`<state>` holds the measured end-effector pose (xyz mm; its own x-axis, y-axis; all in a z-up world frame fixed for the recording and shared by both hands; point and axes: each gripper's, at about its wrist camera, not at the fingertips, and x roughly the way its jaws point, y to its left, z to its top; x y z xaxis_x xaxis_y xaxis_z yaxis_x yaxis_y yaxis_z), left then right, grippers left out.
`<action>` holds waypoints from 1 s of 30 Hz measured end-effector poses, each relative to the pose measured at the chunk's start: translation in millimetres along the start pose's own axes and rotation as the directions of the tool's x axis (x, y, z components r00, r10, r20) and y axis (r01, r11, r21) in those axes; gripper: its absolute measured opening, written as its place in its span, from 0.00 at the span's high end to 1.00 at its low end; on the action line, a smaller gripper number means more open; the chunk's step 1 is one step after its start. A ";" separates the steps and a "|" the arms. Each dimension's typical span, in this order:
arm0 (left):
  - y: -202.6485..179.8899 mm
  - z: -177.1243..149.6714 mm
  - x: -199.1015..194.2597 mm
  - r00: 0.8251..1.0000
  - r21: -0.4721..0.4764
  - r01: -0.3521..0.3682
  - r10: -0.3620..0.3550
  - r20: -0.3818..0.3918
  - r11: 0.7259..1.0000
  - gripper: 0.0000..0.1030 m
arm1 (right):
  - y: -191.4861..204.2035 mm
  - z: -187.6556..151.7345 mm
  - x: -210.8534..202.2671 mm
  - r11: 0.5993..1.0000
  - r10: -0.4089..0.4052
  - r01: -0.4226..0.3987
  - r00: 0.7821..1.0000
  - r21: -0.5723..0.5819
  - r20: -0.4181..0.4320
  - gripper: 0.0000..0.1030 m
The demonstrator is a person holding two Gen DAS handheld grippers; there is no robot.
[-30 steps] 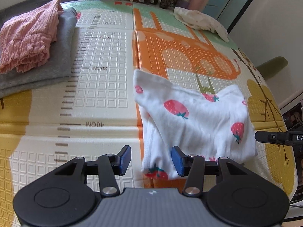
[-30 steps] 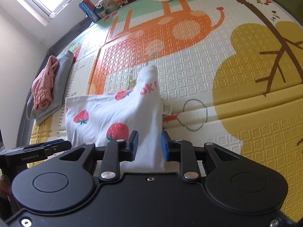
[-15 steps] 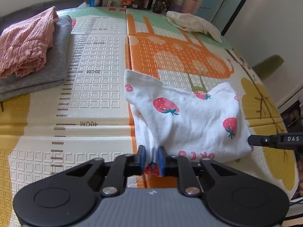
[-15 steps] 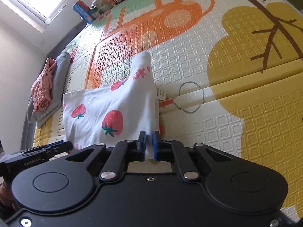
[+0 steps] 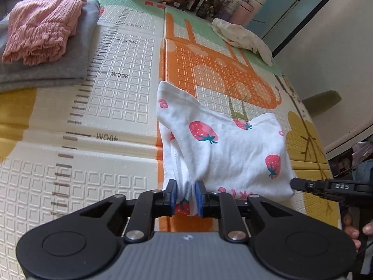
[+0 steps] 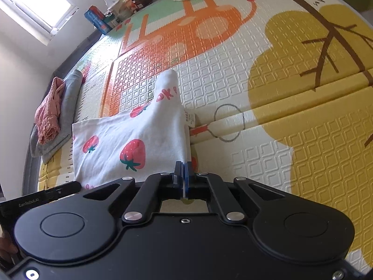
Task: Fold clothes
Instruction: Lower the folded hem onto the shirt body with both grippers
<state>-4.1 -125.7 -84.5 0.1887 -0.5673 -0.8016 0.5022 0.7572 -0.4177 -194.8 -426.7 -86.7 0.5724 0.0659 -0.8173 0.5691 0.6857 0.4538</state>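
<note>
Both grippers pinch a white strawberry-print garment (image 5: 223, 154) near the play mat's (image 5: 121, 98) front edge; left gripper (image 5: 185, 194) jaws, just loosened slightly, clamp bunched cloth; right gripper (image 6: 183, 176) jaws fully closed on its edge.

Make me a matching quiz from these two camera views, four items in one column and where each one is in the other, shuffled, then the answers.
1. strawberry shirt
2. pink garment
3. grey garment
4. cream garment

A. far end of the mat, near the bottles
B. pinched by both grippers
C. under the pink one
D. on top of the folded stack

Pairs: 1-B, 2-D, 3-C, 4-A
</note>
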 end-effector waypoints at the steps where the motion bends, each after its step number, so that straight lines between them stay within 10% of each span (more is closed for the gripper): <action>1: 0.7 -0.1 -1.5 1.000 -0.003 0.008 -0.008 0.003 1.000 0.80 | -0.2 0.0 0.7 1.000 -0.002 0.002 1.000 0.003 -0.001 1.00; 9: 13.4 1.0 -5.3 1.000 -0.037 -0.005 0.005 0.008 0.999 0.70 | -2.2 1.0 5.6 1.000 -0.018 0.018 1.000 0.015 -0.008 1.00; 30: 11.2 2.1 5.1 0.999 0.016 -0.047 0.047 -0.016 0.999 0.97 | 1.3 -0.9 4.5 0.999 -0.031 0.031 0.999 0.010 0.008 1.00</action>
<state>4.3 -120.8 -92.4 0.1981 -0.5258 -0.8272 0.5063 0.7775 -0.3730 -192.0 -424.8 -90.0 0.5592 0.0386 -0.8281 0.5927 0.6798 0.4319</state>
